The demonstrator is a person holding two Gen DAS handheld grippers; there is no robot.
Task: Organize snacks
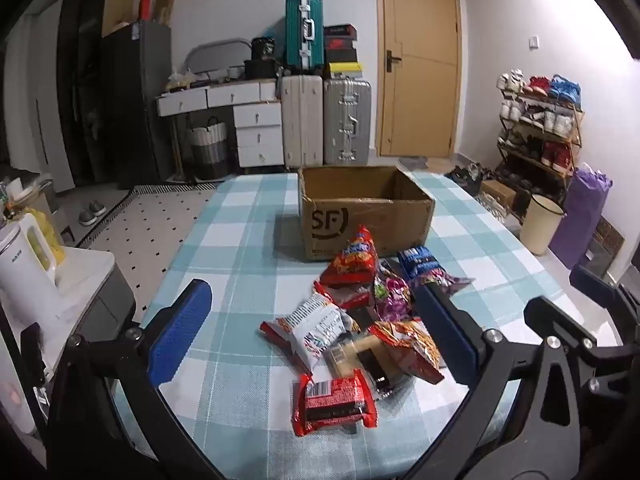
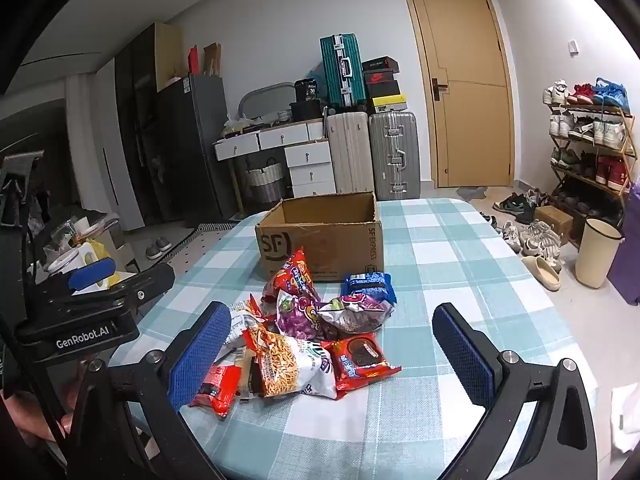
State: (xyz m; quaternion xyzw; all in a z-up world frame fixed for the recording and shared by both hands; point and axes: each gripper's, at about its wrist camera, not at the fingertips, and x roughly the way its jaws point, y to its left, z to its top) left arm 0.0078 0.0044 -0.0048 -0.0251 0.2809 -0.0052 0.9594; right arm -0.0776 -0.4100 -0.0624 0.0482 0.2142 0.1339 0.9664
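Observation:
A pile of snack packets lies on the checked tablecloth in front of an open cardboard box marked SF. The nearest is a red packet. My left gripper is open and empty, hovering above the near side of the pile. In the right wrist view the pile holds a noodle snack bag, a red cookie packet, a purple bag and a blue packet, before the box. My right gripper is open and empty above the pile.
The left gripper body shows at the left of the right wrist view. A white kettle stands on a side counter left of the table. Suitcases, a shoe rack and a cream bin stand beyond the table.

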